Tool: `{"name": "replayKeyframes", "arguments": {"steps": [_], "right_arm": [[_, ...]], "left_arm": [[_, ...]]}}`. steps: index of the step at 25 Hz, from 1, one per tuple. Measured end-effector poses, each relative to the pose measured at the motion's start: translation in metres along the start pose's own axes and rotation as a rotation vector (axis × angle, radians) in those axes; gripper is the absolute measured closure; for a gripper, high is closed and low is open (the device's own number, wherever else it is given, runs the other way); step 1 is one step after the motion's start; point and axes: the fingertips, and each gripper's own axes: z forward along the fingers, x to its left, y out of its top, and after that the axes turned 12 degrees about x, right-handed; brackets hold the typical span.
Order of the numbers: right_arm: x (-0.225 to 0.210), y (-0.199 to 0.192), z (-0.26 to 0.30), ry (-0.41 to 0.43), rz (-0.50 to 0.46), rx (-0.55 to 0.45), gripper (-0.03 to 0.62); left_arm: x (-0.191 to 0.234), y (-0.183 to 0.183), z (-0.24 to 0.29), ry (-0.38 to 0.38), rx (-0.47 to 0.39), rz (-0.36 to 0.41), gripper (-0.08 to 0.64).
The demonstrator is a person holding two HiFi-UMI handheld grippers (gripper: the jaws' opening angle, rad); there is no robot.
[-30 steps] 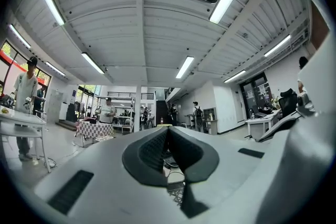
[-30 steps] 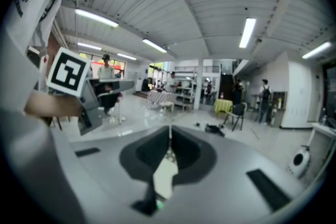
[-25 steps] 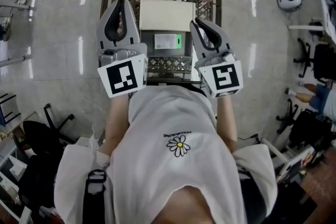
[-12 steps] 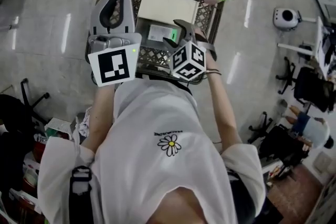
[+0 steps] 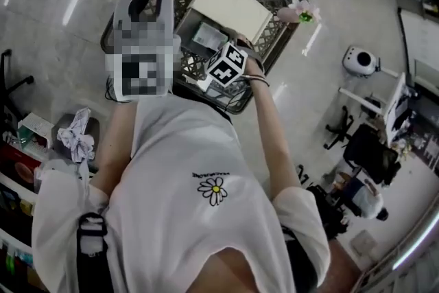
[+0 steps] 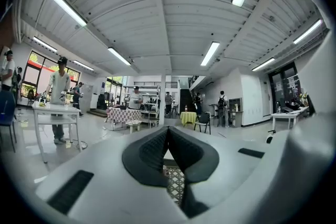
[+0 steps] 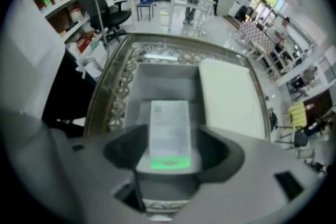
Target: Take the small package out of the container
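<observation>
Reaching down into the lattice container (image 7: 118,86) with the right gripper (image 7: 169,140), with jaws spread a little wider than the small package (image 7: 169,128) and set on either side of its near end. Not visibly pressing on it, so apparently holding nothing yet. Keeping the left gripper (image 6: 167,132) up and away, pointed out at the room, with jaws brought together on nothing.

Finds the small package lying flat in a grey tray (image 7: 165,78) at the container's middle, lengthwise away from the jaws, green band nearest them, just beside a larger cream box (image 7: 228,94).

Looks to be a light, stiff carton with smooth printed faces — probably slick under the pads, yet unlikely to crush under a modest squeeze. Best taken across the two long side edges, a touch further in than the green end, to stop any swing or droop. Close gently, then lift straight up, clear of the tray wall and the rim — and watch for sliding if gripped only at the very tip.
</observation>
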Motion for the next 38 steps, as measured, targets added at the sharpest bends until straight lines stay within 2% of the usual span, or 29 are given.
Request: {"name": "replayKeyframes", "arguments": {"steps": [4, 8, 13, 15, 18, 22, 31, 38], "right_arm": [[-0.002, 0.001, 0.019, -0.014, -0.037, 0.052, 0.298], [-0.003, -0.003, 0.028, -0.019, -0.018, 0.079, 0.296], [0.000, 0.001, 0.028, 0.054, 0.001, 0.072, 0.296], [0.002, 0.008, 0.025, 0.087, 0.012, 0.056, 0.296], [0.003, 0.012, 0.033, 0.094, 0.013, 0.061, 0.290], [0.005, 0.010, 0.047, 0.060, -0.017, 0.096, 0.284], [0.006, 0.011, 0.056, 0.060, -0.019, 0.247, 0.279], [0.007, 0.014, 0.056, 0.061, -0.011, 0.269, 0.278]], "left_arm": [[0.023, -0.012, -0.004, 0.060, 0.024, -0.039, 0.535], [0.038, -0.023, -0.007, 0.099, 0.040, -0.068, 0.535], [0.049, -0.030, -0.012, 0.127, 0.039, -0.095, 0.535], [0.049, -0.031, -0.014, 0.130, 0.037, -0.097, 0.535], [0.049, -0.034, -0.018, 0.133, 0.046, -0.099, 0.535], [0.048, -0.036, -0.019, 0.135, 0.055, -0.099, 0.535], [0.042, -0.037, -0.018, 0.119, 0.051, -0.100, 0.535], [0.032, -0.035, -0.017, 0.091, 0.042, -0.083, 0.535]]}}
